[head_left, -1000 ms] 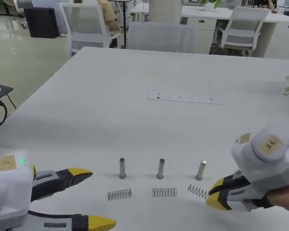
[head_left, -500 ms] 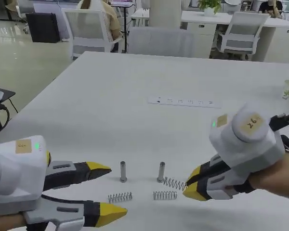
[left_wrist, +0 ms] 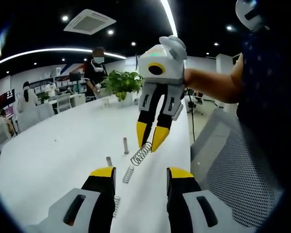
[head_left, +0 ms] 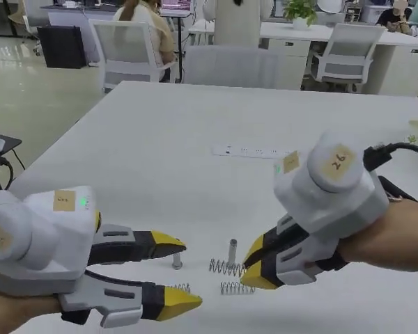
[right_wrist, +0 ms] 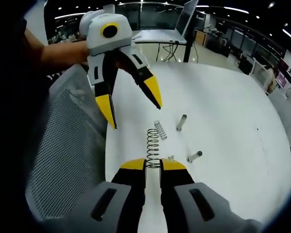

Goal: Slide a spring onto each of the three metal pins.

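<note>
since half a second ago the right claw (head_left: 254,270) has slid left along the row, so the held spring (head_left: 226,266), then right of the middle pin (head_left: 232,250), now crosses just in front of that pin's foot; a second ago it lay on the worktop (head_left: 195,139). the left claw (head_left: 189,273) has come in too, and its upper finger now covers part of the left pin (head_left: 177,263), which stood clear before. in the head view we see the right claw pinched narrow on the spring's right end and the left claw spread wide, gripping nothing. one loose spring (head_left: 237,287) lies flat just below the held one.

in the left gripper view our left claw (left_wrist: 141,173) stands wide apart at the bottom. the right claw (left_wrist: 152,141) points down from above, clamped on the top of the held spring (left_wrist: 141,154), which slants down toward us; we cannot tell whether its free end touches the worktop (left_wrist: 48,160). the middle pin (left_wrist: 126,145) and left pin (left_wrist: 109,161) stand upright to its left, and a loose spring (left_wrist: 128,174) lies flat nearer us.

in the right gripper view the right claw (right_wrist: 153,166) is nearly closed on the held spring (right_wrist: 153,145), which runs straight ahead. the left claw (right_wrist: 134,111) hangs beyond, fingers wide apart. the middle pin (right_wrist: 194,156) and left pin (right_wrist: 181,122) stand to the right, a loose spring (right_wrist: 160,129) just beside the farther one.
</note>
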Demonstrator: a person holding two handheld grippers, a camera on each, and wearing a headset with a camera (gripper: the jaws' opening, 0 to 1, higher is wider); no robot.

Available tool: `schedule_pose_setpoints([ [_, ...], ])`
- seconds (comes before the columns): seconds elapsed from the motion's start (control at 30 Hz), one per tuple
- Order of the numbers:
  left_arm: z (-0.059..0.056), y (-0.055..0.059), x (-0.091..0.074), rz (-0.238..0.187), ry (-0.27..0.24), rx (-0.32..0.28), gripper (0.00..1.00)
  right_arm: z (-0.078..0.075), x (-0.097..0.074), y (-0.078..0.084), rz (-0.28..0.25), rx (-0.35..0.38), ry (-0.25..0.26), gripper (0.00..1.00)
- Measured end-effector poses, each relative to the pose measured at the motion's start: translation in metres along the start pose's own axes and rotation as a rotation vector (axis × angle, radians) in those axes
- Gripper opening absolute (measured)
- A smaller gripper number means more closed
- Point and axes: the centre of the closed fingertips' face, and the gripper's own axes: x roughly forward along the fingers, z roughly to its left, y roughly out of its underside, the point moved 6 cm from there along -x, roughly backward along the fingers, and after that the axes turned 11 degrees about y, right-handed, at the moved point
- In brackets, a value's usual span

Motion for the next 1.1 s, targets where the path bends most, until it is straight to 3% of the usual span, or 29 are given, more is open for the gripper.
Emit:
schedule_pose_setpoints([
  [0.27,-0.001,-0.005,0.005,0.009,0.030,0.052,0.27,0.009,-0.004,-0.012,-0.011,-0.049,-0.032,0.08],
  [0.77,-0.008,-0.004,0.012,0.029,0.078,0.104,0.09,0.017,-0.008,-0.016,-0.005,-0.111,-0.072,0.08],
  [1.1,-0.008,-0.002,0.012,0.062,0.063,0.151,0.04,0.018,-0.011,-0.019,-0.013,-0.113,-0.072,0.08],
])
